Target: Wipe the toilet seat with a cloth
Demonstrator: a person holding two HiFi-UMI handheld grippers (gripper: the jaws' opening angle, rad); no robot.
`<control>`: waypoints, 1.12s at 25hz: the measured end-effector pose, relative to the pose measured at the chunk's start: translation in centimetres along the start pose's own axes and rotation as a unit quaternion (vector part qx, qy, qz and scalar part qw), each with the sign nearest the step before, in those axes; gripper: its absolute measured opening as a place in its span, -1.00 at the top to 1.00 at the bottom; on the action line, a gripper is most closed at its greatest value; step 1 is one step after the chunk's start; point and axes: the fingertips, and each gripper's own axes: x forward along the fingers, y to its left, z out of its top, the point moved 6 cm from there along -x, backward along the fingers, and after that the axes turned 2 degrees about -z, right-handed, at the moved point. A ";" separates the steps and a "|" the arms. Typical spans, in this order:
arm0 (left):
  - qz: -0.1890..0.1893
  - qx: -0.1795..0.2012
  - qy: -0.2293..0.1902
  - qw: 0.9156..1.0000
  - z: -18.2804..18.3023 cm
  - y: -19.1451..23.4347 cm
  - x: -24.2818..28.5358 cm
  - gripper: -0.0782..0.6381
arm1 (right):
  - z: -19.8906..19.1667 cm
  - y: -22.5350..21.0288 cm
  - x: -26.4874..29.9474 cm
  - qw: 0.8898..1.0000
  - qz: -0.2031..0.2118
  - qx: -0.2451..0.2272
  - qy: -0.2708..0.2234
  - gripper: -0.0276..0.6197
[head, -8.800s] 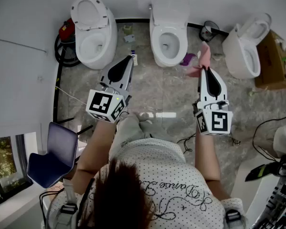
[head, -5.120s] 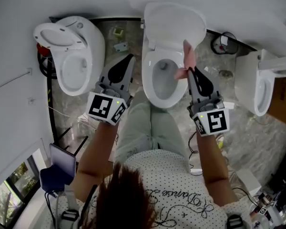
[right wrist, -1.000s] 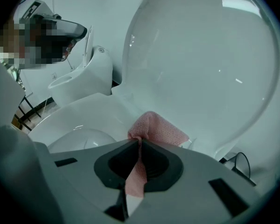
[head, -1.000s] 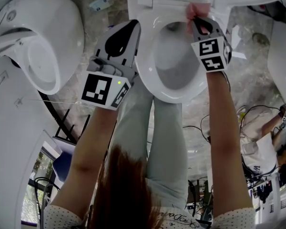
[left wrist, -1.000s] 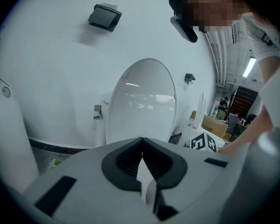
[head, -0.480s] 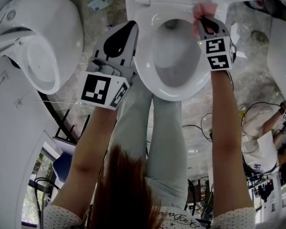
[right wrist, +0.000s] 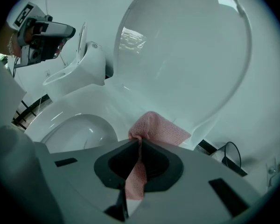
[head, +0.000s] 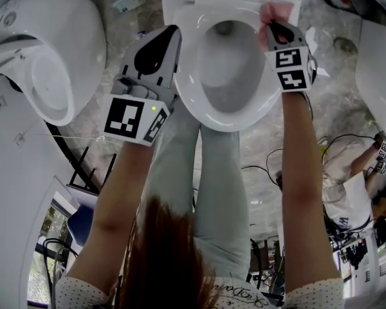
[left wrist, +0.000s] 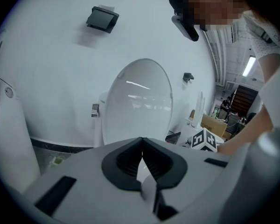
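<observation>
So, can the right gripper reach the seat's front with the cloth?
Probably yes: the right gripper holds the cloth at the seat, back right; lid up, ring bare, left gripper beside its left edge.

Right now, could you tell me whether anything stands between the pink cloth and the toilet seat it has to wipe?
Nothing visible does. The right claw is shut on the pink cloth, which appears to touch the toilet seat at its rear right, below the raised lid.
</observation>
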 end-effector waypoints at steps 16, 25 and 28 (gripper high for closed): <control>-0.001 -0.005 -0.004 1.000 -0.2 -2.4 -0.1 0.77 | -3.2 -0.3 -1.8 1.000 -0.001 0.017 0.020 0.80; 0.009 -0.007 -0.012 1.000 0.1 -3.2 -0.8 0.77 | -4.3 -0.1 -2.3 1.000 0.025 -0.001 0.011 0.80; 0.013 -0.007 -0.012 1.000 0.0 -3.3 -1.2 0.77 | -4.8 0.5 -2.5 0.999 0.041 -0.027 0.018 0.80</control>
